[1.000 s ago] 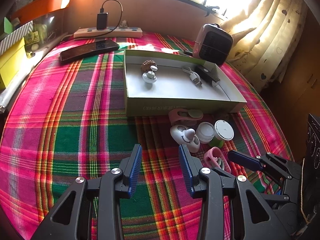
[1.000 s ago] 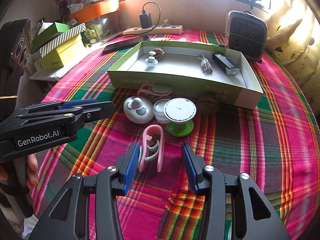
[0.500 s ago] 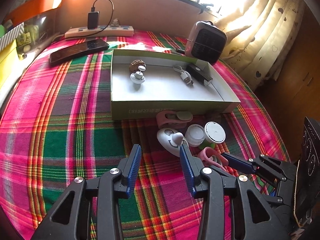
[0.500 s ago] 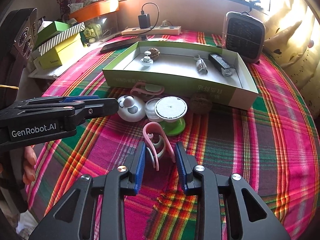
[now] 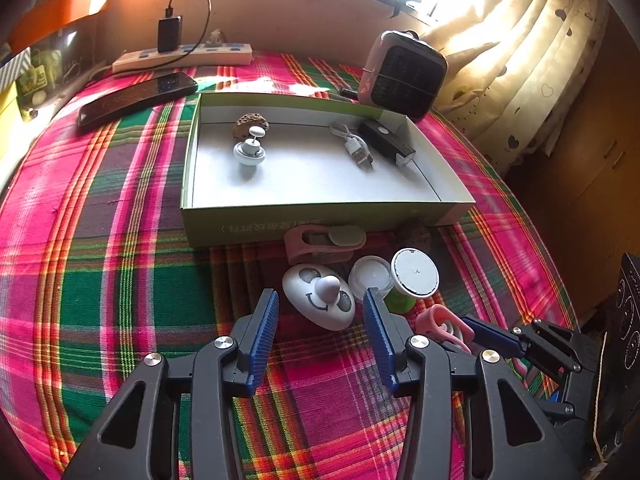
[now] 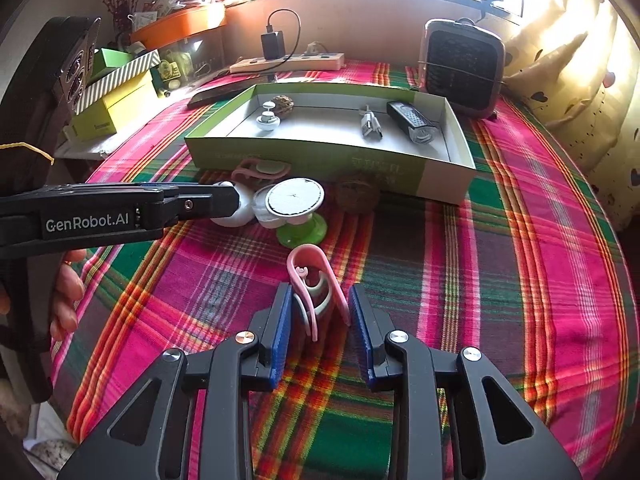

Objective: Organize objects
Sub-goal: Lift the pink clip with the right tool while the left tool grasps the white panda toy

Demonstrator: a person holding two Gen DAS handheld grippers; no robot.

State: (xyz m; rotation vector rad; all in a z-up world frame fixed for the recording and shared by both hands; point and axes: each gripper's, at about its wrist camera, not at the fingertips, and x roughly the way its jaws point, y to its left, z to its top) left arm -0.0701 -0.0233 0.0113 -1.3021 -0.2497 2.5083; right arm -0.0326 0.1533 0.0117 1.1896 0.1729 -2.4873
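Note:
My right gripper is shut on a pink clip and holds it just above the plaid cloth; the clip shows in the left wrist view too. My left gripper is open, its jaws either side of a white smiley-face knob toy. A green-sided white tray behind holds a small white knob, a walnut, a USB cable and a black device.
A second pink clip, a white cap, a green-based white disc and a walnut lie before the tray. A phone, power strip and small heater stand behind. Boxes sit at left.
My right gripper has closed on the pink clip and lifted its front end. My left gripper has moved forward and right, bringing the smiley toy between its jaws.

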